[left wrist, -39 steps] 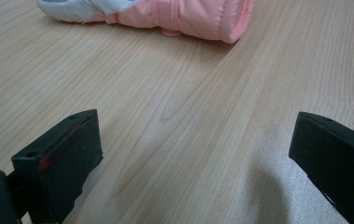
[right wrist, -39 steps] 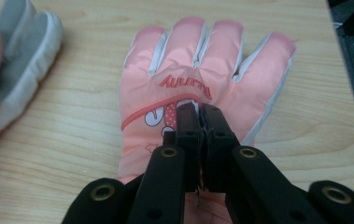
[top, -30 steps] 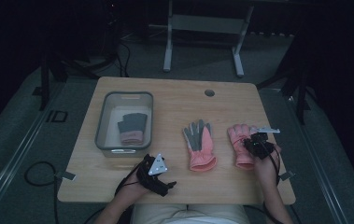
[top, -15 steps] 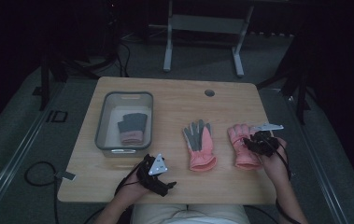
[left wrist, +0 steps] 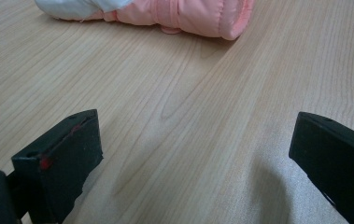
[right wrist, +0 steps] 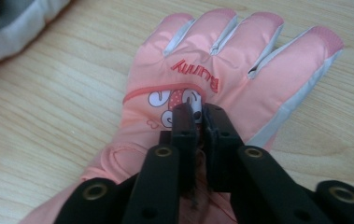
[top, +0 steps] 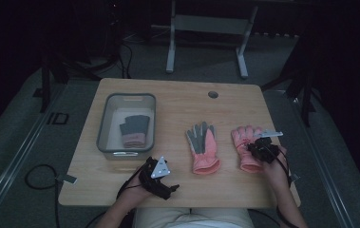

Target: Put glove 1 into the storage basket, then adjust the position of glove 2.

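1. Pinch step: the right tool [right wrist: 194,122] has just been closing, and its jaws now clamp a fold of the pink "Bunny" glove [right wrist: 221,74] lying on the desk [top: 177,102] right under them.
2. Left tool [top: 158,176] rests on the desk, jaws wide apart, nothing between.
3. Next, I judge, a straight lift toward the bin [top: 103,142], keeping the pinch firm.

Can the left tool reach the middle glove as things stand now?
Probably yes. The left tool stands open on the table, and only bare wood lies between it and the middle glove.
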The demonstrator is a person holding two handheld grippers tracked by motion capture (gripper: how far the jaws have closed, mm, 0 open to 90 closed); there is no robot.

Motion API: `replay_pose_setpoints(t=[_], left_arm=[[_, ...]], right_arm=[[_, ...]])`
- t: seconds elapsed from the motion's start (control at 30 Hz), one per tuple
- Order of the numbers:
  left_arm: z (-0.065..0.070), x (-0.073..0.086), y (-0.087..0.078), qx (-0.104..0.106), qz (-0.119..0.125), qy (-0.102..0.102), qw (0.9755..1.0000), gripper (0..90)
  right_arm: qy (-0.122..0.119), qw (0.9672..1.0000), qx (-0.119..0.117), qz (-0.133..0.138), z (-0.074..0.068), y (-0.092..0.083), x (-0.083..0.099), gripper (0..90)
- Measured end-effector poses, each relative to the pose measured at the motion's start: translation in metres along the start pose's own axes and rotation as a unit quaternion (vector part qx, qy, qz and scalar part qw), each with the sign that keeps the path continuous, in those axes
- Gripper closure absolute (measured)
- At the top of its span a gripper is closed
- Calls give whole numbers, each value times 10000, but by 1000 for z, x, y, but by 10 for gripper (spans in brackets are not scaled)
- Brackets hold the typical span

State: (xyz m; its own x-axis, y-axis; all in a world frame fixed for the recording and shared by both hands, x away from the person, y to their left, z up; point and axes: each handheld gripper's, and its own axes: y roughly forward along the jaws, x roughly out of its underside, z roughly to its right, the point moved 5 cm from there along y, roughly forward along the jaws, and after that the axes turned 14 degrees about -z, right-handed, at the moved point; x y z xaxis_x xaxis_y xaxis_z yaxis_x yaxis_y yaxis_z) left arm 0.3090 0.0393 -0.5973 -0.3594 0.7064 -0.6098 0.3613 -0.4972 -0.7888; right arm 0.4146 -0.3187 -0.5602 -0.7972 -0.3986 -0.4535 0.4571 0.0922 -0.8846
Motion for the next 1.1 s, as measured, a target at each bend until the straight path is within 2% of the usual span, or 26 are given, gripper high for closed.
replay_pose_setpoints(t=[0.17, 0.23, 0.47, 0.57, 0.73, 0.87, 1.1], left_arm=[[-1, 0, 0, -5, -2, -17, 10000, 21], [0, 0, 0, -17, -4, 11, 10000, 21], [0, 0, 0, 3, 21, 4, 10000, 21], [0, 0, -1, -3, 23, 8, 10000, 20], [0, 0, 0, -13, 8, 25, 10000, 21], [0, 0, 0, -9, 13, 33, 10000, 20], [0, -1, -1, -25, 27, 21, 10000, 20]], right_arm=[[255, 9994, -114, 189, 3, -15, -7, 874], [242, 9990, -176, 317, 3, -23, -11, 874], [269, 9976, -117, 620, -4, -57, -33, 876], [273, 9964, -131, 789, -13, -72, -46, 877], [79, 9949, -202, 985, -34, -88, -66, 877], [-94, 9933, -318, 1106, -52, -97, -79, 878], [-239, 9913, -374, 1241, -90, -109, -98, 879]])
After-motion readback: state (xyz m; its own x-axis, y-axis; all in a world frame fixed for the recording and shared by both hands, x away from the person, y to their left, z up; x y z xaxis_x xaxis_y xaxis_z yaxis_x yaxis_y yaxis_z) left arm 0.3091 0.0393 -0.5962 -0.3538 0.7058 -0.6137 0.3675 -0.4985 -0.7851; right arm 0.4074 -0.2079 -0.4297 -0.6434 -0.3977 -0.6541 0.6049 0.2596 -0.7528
